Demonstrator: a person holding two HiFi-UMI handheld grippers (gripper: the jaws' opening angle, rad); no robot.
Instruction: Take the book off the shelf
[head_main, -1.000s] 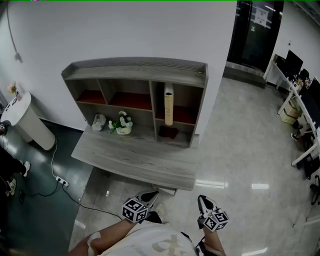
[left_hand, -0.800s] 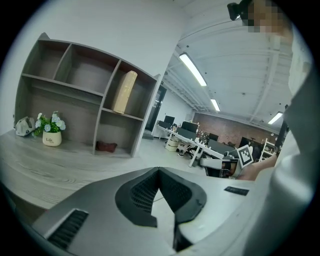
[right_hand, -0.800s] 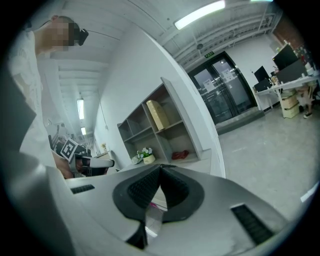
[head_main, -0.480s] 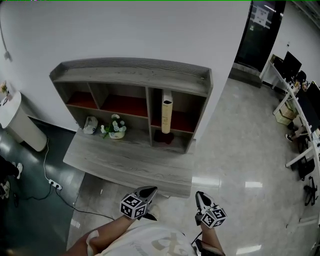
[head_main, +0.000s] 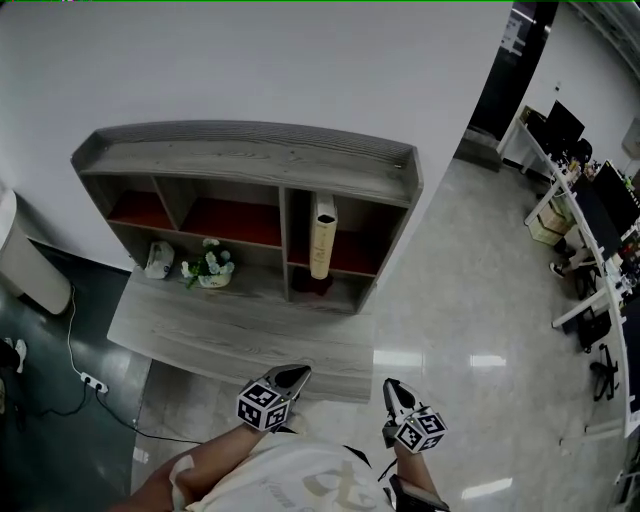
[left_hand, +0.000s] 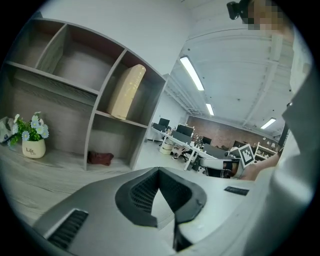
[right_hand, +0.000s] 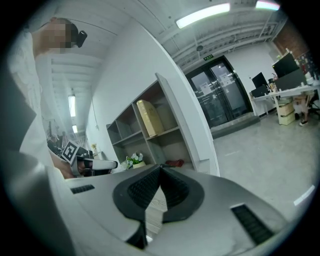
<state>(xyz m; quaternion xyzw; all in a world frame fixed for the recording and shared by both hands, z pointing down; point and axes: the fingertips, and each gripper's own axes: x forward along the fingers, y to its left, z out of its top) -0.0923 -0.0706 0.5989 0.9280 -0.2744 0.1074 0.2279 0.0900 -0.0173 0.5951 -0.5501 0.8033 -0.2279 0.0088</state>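
Note:
A tall cream book (head_main: 322, 236) stands upright in the upper right compartment of the grey wooden shelf (head_main: 250, 160). It also shows in the left gripper view as the book (left_hand: 126, 91) and in the right gripper view as the book (right_hand: 150, 118). My left gripper (head_main: 297, 372) and right gripper (head_main: 388, 386) hang low in front of the person's body, well short of the shelf. Both point toward it. The left gripper (left_hand: 159, 170) and right gripper (right_hand: 160, 167) are shut, with nothing between the jaws.
A small potted plant (head_main: 205, 268) and a pale object (head_main: 155, 258) sit on the shelf's lower left ledge. A dark red thing (head_main: 303, 284) lies below the book. A cable and power strip (head_main: 90, 380) lie on the floor at left. Office desks (head_main: 580, 220) stand far right.
The shelf has grown larger and slid left in the head view as the person came closer. Both grippers stay shut and low, side by side.

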